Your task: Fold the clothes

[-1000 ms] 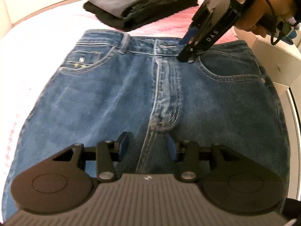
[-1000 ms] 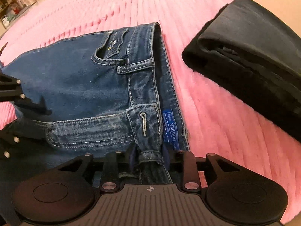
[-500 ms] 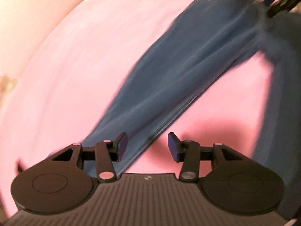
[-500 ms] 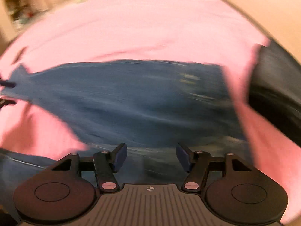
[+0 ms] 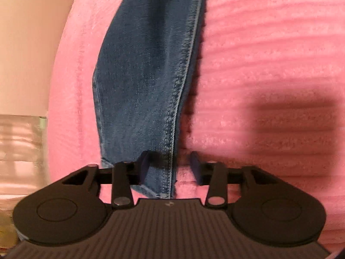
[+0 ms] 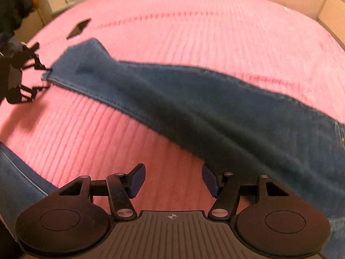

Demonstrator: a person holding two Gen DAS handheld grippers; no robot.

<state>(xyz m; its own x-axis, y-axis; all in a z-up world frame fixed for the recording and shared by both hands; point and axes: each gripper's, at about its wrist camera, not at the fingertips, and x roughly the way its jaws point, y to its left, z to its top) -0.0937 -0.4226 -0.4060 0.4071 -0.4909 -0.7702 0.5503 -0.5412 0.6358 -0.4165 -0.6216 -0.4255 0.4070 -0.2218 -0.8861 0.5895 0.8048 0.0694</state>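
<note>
Between the parted fingers of the left gripper (image 5: 170, 166), not gripped, lies the stitched hem of the jeans (image 5: 146, 69), soft blue denim narrowing across the ribbed pink blanket (image 5: 269, 64). The right gripper (image 6: 172, 179) gapes empty just beside the leg.

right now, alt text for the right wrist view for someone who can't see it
An open black right gripper, jaws just opened with nothing between them, hovers over a pink ribbed bedspread. A blue denim jeans leg stretches diagonally from the right edge to the upper left, where the left gripper, its jaws just closing, straddles its hem.
</note>
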